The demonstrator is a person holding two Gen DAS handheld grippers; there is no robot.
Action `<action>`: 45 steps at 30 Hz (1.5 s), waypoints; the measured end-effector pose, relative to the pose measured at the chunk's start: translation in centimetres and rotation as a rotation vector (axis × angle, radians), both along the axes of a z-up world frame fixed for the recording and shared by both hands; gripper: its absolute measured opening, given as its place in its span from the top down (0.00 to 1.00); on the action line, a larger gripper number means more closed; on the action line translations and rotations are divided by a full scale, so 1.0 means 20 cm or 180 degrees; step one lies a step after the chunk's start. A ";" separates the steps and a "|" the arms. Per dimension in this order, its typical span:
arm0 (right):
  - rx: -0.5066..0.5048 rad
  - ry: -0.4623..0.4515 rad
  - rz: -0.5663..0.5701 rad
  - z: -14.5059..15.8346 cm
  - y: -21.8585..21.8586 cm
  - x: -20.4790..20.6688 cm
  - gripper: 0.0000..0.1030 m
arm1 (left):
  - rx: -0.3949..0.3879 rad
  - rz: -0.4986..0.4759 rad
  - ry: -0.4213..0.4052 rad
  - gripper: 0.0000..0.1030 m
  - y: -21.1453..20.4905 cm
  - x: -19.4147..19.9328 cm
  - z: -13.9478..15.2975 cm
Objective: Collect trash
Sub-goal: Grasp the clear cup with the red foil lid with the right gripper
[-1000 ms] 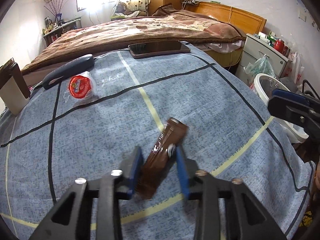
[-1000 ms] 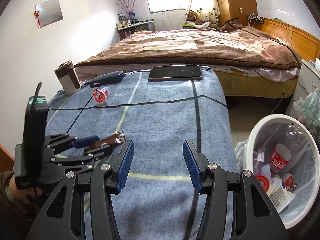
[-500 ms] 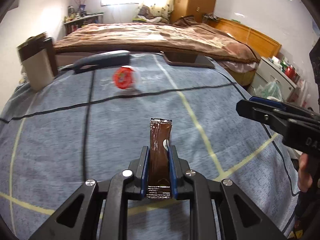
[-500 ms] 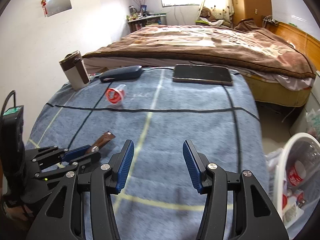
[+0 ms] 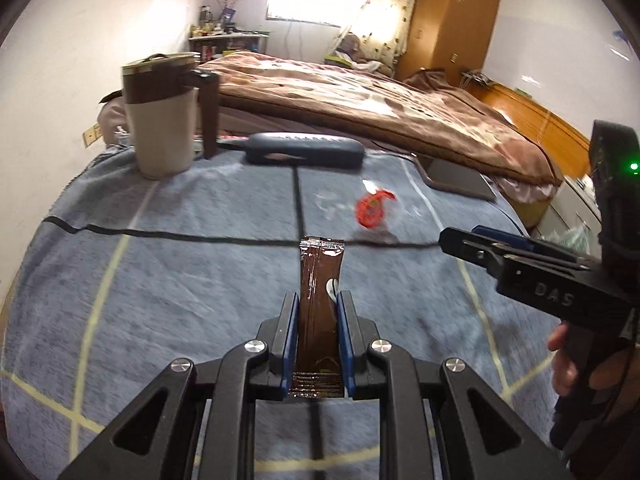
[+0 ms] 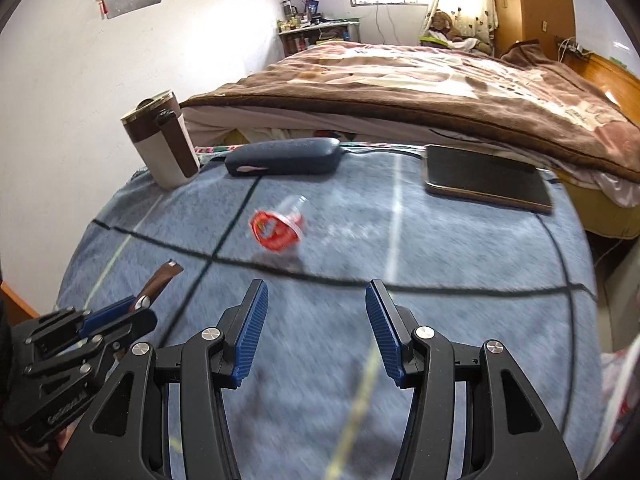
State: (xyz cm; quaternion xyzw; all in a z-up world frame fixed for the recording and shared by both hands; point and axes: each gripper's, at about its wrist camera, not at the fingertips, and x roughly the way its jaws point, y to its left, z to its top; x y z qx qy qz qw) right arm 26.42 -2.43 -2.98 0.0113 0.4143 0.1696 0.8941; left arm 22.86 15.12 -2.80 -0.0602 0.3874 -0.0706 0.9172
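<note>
A bedroom, mid-cleanup: the left gripper (image 5: 318,322) has its blue fingers (image 5: 289,334) clamped on both sides of a brown wrapper (image 5: 320,280), which juts out past the tips and hangs above the blue checked surface (image 5: 180,280). In the right wrist view the same wrapper (image 6: 160,280) pokes up from that gripper (image 6: 138,302) at about 8 o'clock. The right gripper (image 6: 316,324) hangs over the cloth with its ribbed fingers (image 6: 252,332) standing well apart and nothing between them; a hand (image 5: 568,360) grips its handle at 4 o'clock in the left wrist view.

Ahead of those open fingers, toward 12 o'clock and a little left, a small clear cup with a red lid (image 6: 278,226) lies on its side on the cloth, apart from both tools. Farther back along the surface's far edge stand a brown-and-cream mug (image 6: 164,144) at 10 o'clock, a dark case (image 6: 284,156) just beside it at 12 o'clock, and a flat dark tablet (image 6: 484,178) at 2 o'clock. Beyond them stretches a bed under a brown blanket (image 6: 420,76).
</note>
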 end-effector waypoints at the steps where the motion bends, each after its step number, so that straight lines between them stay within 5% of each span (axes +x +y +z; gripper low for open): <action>1: 0.0043 0.0006 0.0007 -0.01 0.02 0.03 0.49 | -0.0016 0.0018 -0.0004 0.81 0.02 0.01 0.00; 12: -0.0079 -0.0096 0.0010 -0.05 0.19 0.19 0.43 | -0.0261 0.0235 -0.0019 0.81 0.14 0.11 -0.02; 22: -0.0116 0.0122 -0.0123 -0.12 0.20 0.26 0.43 | -0.0277 0.0246 -0.0042 0.81 0.16 0.12 -0.03; 26: -0.0102 0.0102 -0.0160 -0.11 0.18 0.24 0.56 | -0.0267 0.0237 -0.0031 0.81 0.15 0.11 -0.03; 45: 0.0042 -0.0087 -0.0185 0.04 0.08 0.02 0.57 | -0.0124 0.0178 -0.0130 0.81 0.03 -0.03 0.11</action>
